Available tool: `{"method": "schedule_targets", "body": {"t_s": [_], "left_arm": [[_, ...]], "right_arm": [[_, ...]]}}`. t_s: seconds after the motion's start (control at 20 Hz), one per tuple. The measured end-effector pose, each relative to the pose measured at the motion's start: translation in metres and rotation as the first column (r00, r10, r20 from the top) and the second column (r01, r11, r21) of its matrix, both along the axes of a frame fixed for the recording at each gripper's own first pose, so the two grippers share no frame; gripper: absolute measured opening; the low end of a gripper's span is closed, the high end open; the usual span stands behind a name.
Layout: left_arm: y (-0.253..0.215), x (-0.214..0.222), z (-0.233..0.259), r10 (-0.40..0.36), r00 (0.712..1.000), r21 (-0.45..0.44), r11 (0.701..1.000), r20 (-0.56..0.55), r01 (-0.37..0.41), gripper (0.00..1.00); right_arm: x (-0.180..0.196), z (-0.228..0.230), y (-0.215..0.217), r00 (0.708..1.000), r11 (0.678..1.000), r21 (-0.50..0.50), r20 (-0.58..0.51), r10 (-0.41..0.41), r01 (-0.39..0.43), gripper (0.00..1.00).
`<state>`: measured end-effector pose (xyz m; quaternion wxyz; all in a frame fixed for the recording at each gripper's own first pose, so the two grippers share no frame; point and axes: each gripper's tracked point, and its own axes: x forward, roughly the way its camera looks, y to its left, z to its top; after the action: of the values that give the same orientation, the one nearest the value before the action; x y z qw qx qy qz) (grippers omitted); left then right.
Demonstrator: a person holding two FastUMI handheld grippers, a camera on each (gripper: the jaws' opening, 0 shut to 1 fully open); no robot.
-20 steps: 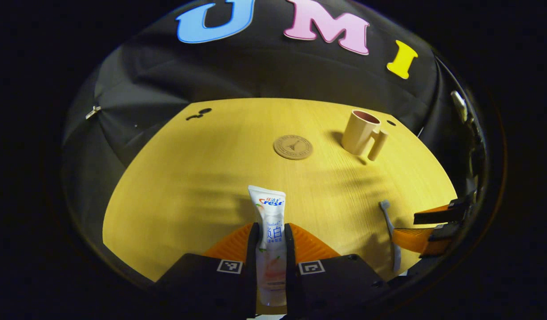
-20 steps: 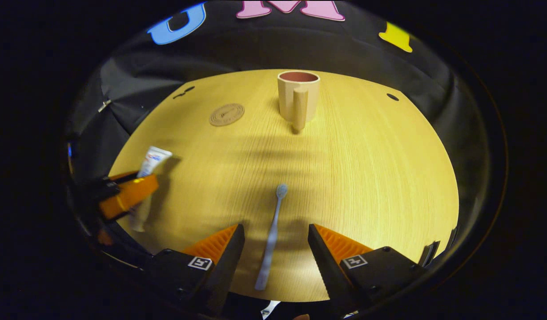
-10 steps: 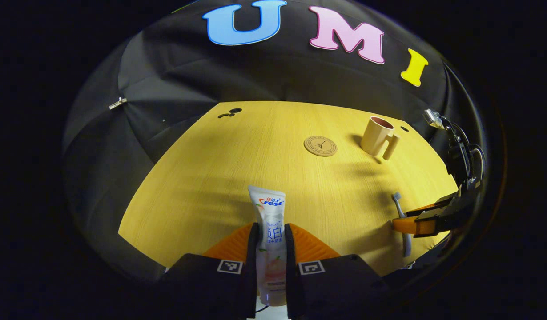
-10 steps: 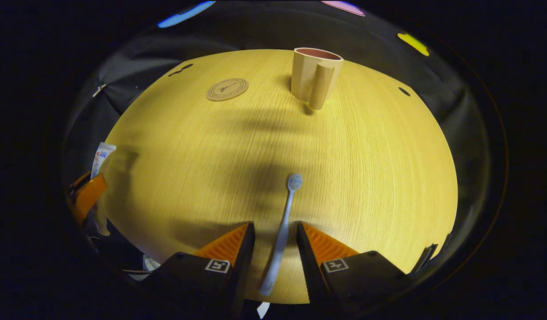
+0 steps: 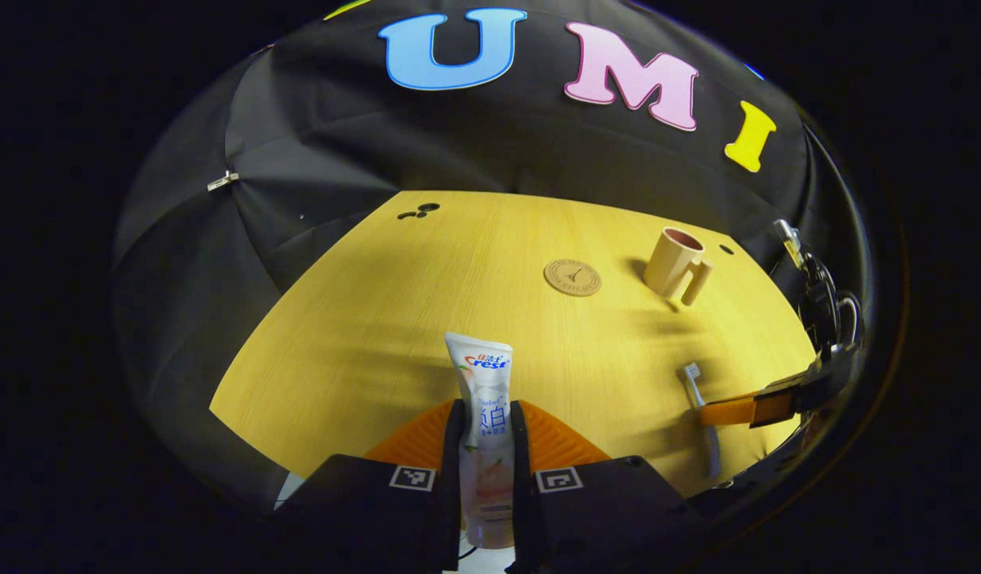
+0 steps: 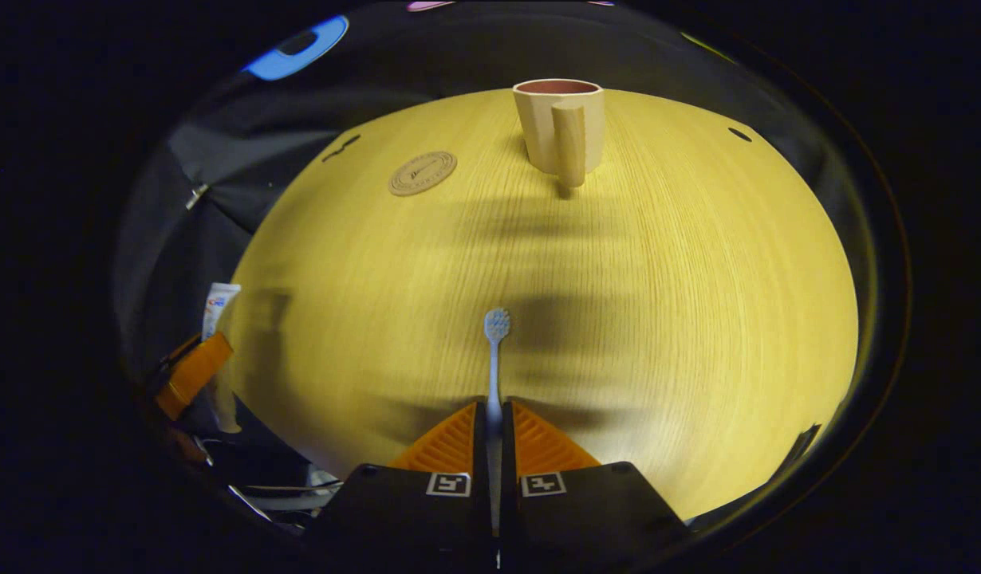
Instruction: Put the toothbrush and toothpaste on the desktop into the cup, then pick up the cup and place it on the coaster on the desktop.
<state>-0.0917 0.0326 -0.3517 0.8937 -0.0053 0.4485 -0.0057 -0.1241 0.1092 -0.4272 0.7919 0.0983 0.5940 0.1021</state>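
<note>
- Half a second ago the right tongs (image 6: pixel 494 414) stood apart with the toothbrush (image 6: pixel 494 351) lying in the gap; now the two fingers have come together and both press on its handle.
- The toothbrush runs straight forward out of the right tongs, bristle head at the far end, out over the bench (image 6: pixel 698 303).
- In the left gripper view the same right tongs (image 5: pixel 726 412) appear at the far right edge, clamped across the toothbrush (image 5: pixel 692 378) near the bench's edge, much as they were half a second ago.
- The left tongs (image 5: pixel 487 414) stay clamped on the toothpaste (image 5: pixel 481 375), as in the earlier frames; the tube stands upright between the fingers, its flat crimped end on top.
- The left view has shifted little since the earlier frame: the cup and coaster sit slightly lower in it than before.
- In the right gripper view the left tongs (image 6: pixel 191 375) show at the far left edge with the toothpaste (image 6: pixel 218 301) rising from them.
- The cup (image 6: pixel 556 127) stands upright at the far side of the bench, almost straight ahead of the right tongs and well apart from them, its handle turned toward them.
- The coaster (image 6: pixel 422 173) lies flat to the left of the cup, apart from it.
- From the left tongs, the coaster (image 5: pixel 572 277) and cup (image 5: pixel 672 263) lie ahead and to the right, well apart from the toothpaste.
</note>
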Motion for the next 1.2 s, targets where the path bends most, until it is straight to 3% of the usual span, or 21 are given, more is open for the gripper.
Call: {"method": "schedule_targets", "body": {"t_s": [0.05, 0.15, 0.25, 0.3, 0.45, 0.6, 0.65, 0.75, 0.9, 1.0, 1.2], "left_arm": [[-0.009, 0.007, 0.009, -0.003, 1.0, -0.017, 1.0, 0.026, 0.004, 0.36], [-0.034, 0.028, 0.028, -0.006, 0.996, -0.08, 0.997, 0.09, 0.013, 0.36], [-0.065, 0.06, 0.051, -0.013, 0.984, -0.15, 0.988, 0.179, 0.041, 0.31], [-0.081, 0.078, 0.068, -0.018, 0.972, -0.183, 0.981, 0.233, 0.062, 0.36], [-0.145, 0.141, 0.116, -0.019, 0.916, -0.308, 0.939, 0.402, 0.154, 0.31], [-0.2, 0.198, 0.154, -0.002, 0.832, -0.374, 0.892, 0.554, 0.252, 0.36], [-0.217, 0.215, 0.162, 0.011, 0.806, -0.39, 0.879, 0.591, 0.274, 0.31], [-0.246, 0.248, 0.162, 0.039, 0.76, -0.414, 0.856, 0.648, 0.309, 0.31], [-0.273, 0.283, 0.135, 0.063, 0.726, -0.426, 0.843, 0.685, 0.329, 0.31], [-0.284, 0.295, 0.101, 0.082, 0.728, -0.431, 0.848, 0.68, 0.307, 0.31], [-0.295, 0.307, 0.048, 0.059, 0.725, -0.389, 0.871, 0.687, 0.298, 0.31]], "right_arm": [[0.006, 0.009, -0.002, 0.999, 1.0, 0.02, 0.053, -0.001, 0.0, 0.08], [0.026, 0.037, -0.008, 0.986, 0.998, 0.064, 0.166, -0.027, 0.016, 0.08], [0.049, 0.068, -0.022, 0.958, 0.995, 0.097, 0.279, -0.065, 0.039, 0.08], [0.062, 0.088, -0.03, 0.937, 0.993, 0.111, 0.339, -0.081, 0.045, 0.08], [0.093, 0.142, -0.054, 0.861, 0.992, 0.127, 0.502, -0.08, 0.018, 0.08], [0.11, 0.172, -0.07, 0.795, 0.988, 0.157, 0.598, -0.102, 0.009, 0.08], [0.115, 0.177, -0.076, 0.777, 0.987, 0.161, 0.62, -0.109, 0.011, 0.08], [0.123, 0.179, -0.085, 0.741, 0.987, 0.163, 0.662, -0.118, 0.012, 0.08], [0.134, 0.18, -0.109, 0.694, 0.989, 0.149, 0.711, -0.113, 0.009, 0.08], [0.143, 0.175, -0.123, 0.669, 0.99, 0.142, 0.734, -0.112, 0.011, 0.08], [0.154, 0.163, -0.141, 0.651, 0.986, 0.165, 0.744, -0.148, 0.034, 0.08]]}}
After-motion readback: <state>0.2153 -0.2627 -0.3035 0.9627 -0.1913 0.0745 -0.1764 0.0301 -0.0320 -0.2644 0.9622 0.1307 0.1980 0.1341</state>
